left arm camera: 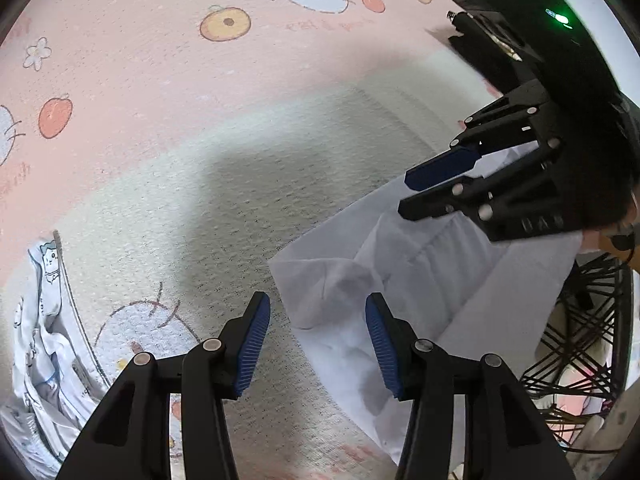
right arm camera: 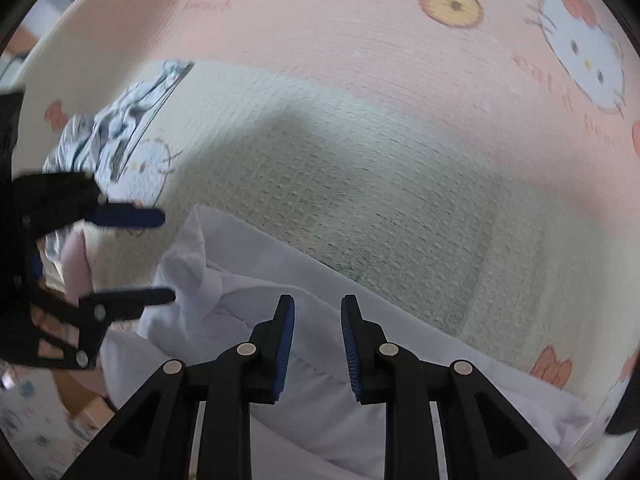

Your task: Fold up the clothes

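Note:
A white garment (left arm camera: 404, 280) lies partly folded on the pink and cream cartoon-cat mat (left arm camera: 168, 92). My left gripper (left arm camera: 318, 344) hovers open over the garment's left edge, nothing between its fingers. In the left wrist view my right gripper (left arm camera: 408, 196) hangs open above the garment's far side. From the right wrist, the white garment (right arm camera: 248, 276) spreads under my right gripper (right arm camera: 318, 344), which is open and empty. There my left gripper (right arm camera: 168, 256) reaches in from the left, open, next to the garment's bunched corner.
A crumpled printed light-blue garment (left arm camera: 36, 340) lies at the mat's left, seen again as the printed garment (right arm camera: 104, 136) at upper left in the right wrist view. A black wire basket (left arm camera: 576, 340) stands at the right. The person's head shows behind the right gripper.

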Motion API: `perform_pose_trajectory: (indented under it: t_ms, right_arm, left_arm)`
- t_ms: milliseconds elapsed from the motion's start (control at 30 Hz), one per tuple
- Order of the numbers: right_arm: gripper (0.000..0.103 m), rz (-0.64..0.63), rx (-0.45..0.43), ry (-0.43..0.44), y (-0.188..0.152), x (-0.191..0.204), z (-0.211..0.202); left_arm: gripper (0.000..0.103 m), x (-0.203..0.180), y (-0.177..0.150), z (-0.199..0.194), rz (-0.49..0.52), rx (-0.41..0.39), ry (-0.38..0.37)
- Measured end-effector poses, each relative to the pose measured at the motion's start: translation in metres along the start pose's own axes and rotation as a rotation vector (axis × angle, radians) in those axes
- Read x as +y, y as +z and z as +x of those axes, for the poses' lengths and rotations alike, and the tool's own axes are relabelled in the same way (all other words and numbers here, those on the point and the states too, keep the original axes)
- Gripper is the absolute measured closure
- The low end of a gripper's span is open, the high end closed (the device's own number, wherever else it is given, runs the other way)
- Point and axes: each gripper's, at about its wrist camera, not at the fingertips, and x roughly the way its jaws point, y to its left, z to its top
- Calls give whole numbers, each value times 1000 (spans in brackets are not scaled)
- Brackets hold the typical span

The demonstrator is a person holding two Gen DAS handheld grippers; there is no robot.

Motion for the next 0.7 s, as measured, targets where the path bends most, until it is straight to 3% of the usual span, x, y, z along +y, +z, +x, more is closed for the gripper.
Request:
perform_pose_trajectory:
  t_ms: [133,300,533,700]
  right_arm:
    - [80,-129,-1,-36,1,18,9]
    - [80,-260,-21,-113,2,35,17]
    - [80,-316,-8,-68,2,41,25]
    - [80,-241,-38,-86,8,29,25]
  left_arm:
    - [57,-2,3,10,24,17,20]
    - [57,14,9,17,-58,13,3]
    - [57,29,12,15,-99,-2,-7]
    - [57,38,14,13,-119,-12,-11]
